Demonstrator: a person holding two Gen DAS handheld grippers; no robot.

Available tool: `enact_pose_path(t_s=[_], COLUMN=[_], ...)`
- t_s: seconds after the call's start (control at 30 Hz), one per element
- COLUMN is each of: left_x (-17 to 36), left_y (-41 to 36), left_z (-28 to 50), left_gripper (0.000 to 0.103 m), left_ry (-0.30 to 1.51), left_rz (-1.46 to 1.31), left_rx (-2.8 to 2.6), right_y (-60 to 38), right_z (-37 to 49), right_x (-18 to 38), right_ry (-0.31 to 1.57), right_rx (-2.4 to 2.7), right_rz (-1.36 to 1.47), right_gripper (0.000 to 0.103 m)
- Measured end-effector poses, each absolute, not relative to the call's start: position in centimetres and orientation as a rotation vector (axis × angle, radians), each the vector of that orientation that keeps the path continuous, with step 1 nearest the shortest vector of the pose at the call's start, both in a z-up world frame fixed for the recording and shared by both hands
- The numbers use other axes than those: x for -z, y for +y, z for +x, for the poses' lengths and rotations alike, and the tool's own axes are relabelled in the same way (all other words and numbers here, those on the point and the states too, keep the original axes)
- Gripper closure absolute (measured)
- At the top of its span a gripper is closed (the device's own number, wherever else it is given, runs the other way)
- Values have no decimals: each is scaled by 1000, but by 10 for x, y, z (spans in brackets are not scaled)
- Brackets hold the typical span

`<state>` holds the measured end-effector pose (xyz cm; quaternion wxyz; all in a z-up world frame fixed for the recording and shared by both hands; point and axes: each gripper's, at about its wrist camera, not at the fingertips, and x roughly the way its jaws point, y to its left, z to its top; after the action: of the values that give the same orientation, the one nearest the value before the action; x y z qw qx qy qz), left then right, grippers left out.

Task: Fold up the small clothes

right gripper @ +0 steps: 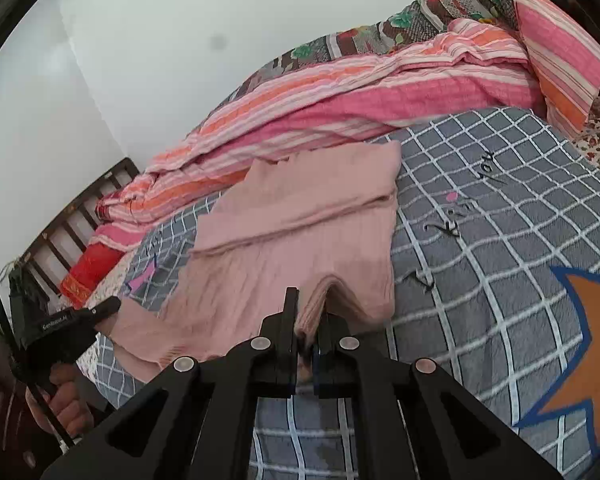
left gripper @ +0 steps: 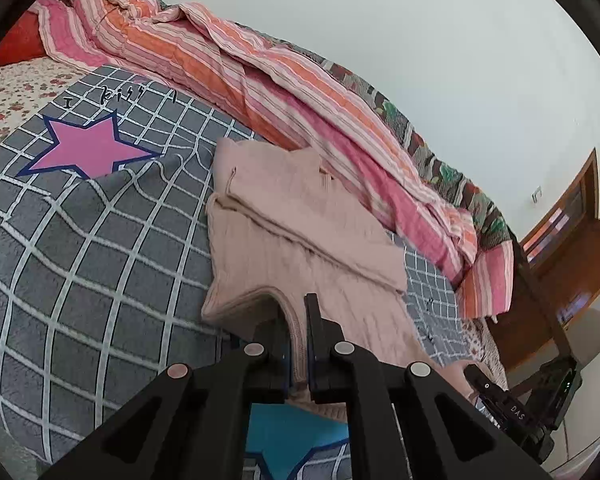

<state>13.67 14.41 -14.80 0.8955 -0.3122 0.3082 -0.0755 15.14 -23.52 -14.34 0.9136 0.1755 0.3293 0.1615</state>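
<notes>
A pale pink knit garment (left gripper: 300,232) lies on the grey checked blanket (left gripper: 100,248), its sleeves folded across its middle. My left gripper (left gripper: 298,312) is shut on the garment's near hem and lifts that edge a little. My right gripper (right gripper: 310,308) is shut on the same garment (right gripper: 300,216) at its near hem, where the cloth bunches up between the fingers. In the right wrist view the left gripper (right gripper: 108,306) shows at the far left, held in a hand. In the left wrist view the right gripper's body (left gripper: 512,404) shows at the lower right.
A pink and orange striped quilt (left gripper: 260,80) is heaped along the far side of the bed against the wall. A red pillow (right gripper: 88,272) and dark slatted headboard (right gripper: 72,216) are at one end. A wooden cabinet (left gripper: 572,248) stands beyond the foot.
</notes>
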Motion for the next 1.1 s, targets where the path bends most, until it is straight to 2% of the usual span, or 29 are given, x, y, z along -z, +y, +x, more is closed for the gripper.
enact_pose_path(t_s=[0.6, 0.83, 1.1], left_x=[114, 98, 95], left_y=[147, 152, 154], left_z=[174, 200, 250], left_gripper=[97, 97, 97], left_ry=[597, 540, 555], left_rz=[-653, -623, -622], left_rx=[112, 80, 61], right_y=[-239, -244, -240], right_z=[180, 216, 270], right_x=[105, 91, 83], right_ry=[638, 638, 631], right_rx=[-271, -216, -200], right_rz=[383, 447, 487], right_gripper=[98, 98, 98])
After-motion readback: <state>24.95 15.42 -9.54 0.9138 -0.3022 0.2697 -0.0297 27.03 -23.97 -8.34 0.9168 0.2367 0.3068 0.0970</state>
